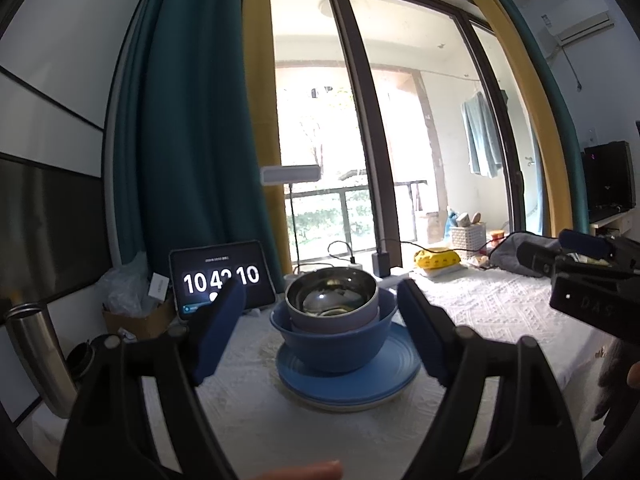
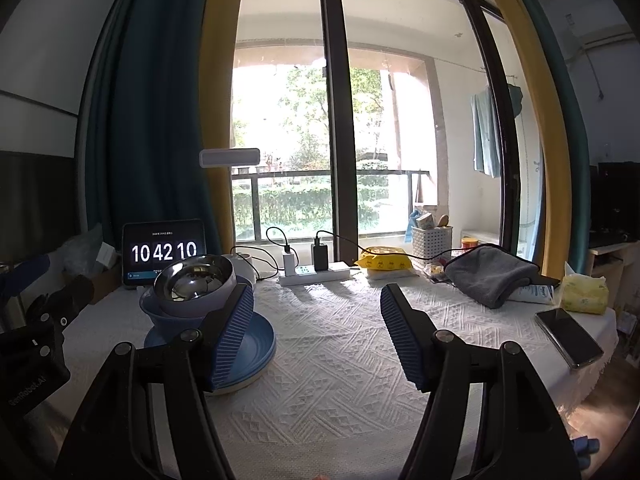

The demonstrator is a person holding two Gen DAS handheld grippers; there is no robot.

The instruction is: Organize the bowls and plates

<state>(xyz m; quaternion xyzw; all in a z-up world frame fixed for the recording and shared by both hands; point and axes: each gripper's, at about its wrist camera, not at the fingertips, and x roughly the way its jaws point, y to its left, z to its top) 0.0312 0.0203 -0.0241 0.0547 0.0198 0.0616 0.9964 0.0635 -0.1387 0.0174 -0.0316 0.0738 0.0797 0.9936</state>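
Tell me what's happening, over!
Both grippers, left and right, open, empty. Steel bowl nested in blue bowl on plates. Nothing blocking.

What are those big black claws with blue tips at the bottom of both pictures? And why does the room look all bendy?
Those claws are two grabbing tools, one held in each of a person's hands. Each tool carries a small camera with a very wide lens, which bends the room. One picture looks along the left gripper, the other along the right gripper. Both are open and hold nothing. On the white tablecloth stands a tidy stack: a shiny metal bowl inside a lilac bowl, inside a blue bowl, on blue plates. Behind it a tablet shows a clock. A grey towel and a phone lie to the right.
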